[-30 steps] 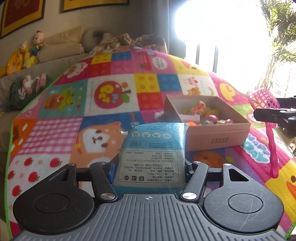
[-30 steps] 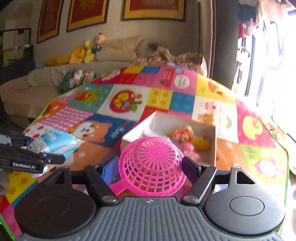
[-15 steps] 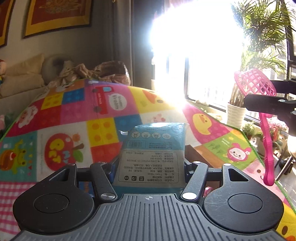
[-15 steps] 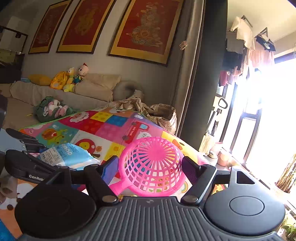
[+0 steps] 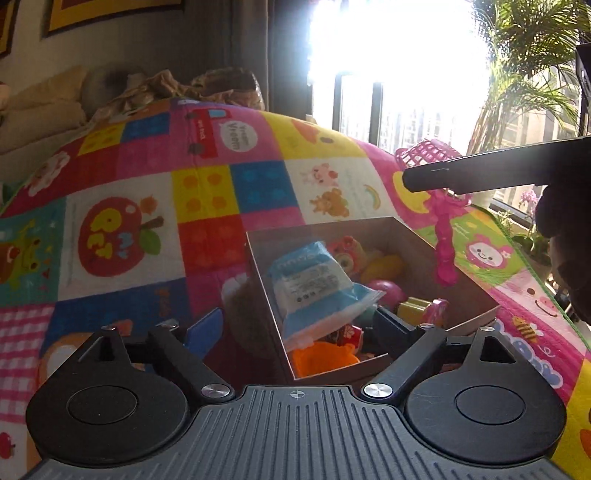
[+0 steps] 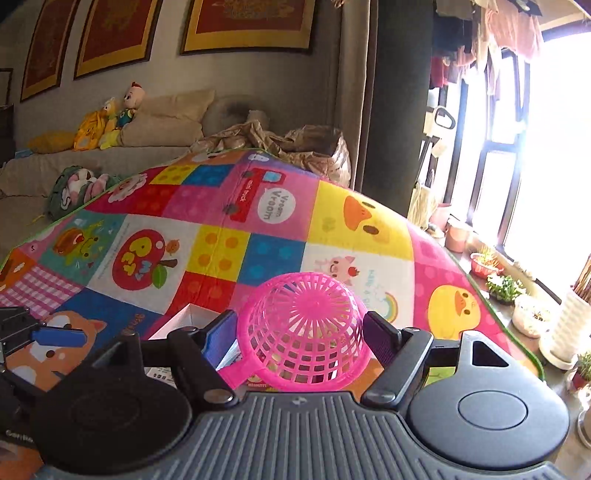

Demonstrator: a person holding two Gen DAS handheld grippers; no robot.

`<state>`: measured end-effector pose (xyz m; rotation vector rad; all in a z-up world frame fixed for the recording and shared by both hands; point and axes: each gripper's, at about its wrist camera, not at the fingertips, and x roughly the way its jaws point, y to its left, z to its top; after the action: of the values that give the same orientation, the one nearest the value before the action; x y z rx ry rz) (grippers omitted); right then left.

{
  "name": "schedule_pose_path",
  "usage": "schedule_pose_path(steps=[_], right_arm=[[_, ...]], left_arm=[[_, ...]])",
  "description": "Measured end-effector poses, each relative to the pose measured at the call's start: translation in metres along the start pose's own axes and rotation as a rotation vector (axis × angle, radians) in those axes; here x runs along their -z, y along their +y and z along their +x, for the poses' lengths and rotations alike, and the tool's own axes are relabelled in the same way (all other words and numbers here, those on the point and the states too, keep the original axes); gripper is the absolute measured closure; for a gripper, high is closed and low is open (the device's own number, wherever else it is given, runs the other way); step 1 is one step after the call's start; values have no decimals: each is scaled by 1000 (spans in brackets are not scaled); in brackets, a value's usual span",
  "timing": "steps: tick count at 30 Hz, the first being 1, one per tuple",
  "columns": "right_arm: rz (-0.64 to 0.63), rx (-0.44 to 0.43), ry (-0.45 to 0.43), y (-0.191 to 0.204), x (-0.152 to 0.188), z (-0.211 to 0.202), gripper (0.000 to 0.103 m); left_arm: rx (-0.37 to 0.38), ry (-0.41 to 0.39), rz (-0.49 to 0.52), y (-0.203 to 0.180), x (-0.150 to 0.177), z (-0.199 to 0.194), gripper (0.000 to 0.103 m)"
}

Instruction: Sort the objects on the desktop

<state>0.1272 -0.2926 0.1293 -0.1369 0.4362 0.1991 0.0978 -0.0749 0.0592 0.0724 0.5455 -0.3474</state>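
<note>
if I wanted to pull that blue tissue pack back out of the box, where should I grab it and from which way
Probably by the upper end of the blue tissue pack, coming from above. It lies tilted on the toys in the cardboard box, so that end stands highest, clear of the walls; its flat faces suit two fingers.

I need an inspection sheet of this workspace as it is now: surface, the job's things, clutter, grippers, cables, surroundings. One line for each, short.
Surface: colourful patchwork play mat, no damage seen.
Job's things: cardboard box holding toys; blue tissue pack over the box, between the left jaws; pink plastic strainer, bowl outward.
Clutter: nothing seen loose on the mat.
Grippers: left gripper jaws opening, pads off the pack; right gripper clamped on the strainer.
Cables: nothing seen.
Surroundings: sofa with plush toys, framed pictures, bright window, potted plants.
</note>
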Motion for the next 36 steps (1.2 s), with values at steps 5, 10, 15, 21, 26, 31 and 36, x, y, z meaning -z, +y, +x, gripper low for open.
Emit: schedule_pose_path(steps=[5,10,15,21,26,31,36], right_arm=[[-90,-48,103,28,13,41,28],[-114,-52,237,33,31,77,28],[-140,-42,234,37,46,58,17],[-37,-31,98,33,56,-22,0],[112,-113,172,53,102,-62,0],[155,-88,323,81,148,-47,0],[35,24,314,106,153,-37,0]], left_arm=[[-9,19,6,3,19,-14,8],[-62,59,-40,15,38,-26,6],[-115,112,-63,29,63,-44,2],[-170,129,-139,42,88,-62,0],[-215,148,-151,38,101,-61,0],[-196,106,-143,29,100,-59,0],[-229,144,-62,15,102,-46,0]])
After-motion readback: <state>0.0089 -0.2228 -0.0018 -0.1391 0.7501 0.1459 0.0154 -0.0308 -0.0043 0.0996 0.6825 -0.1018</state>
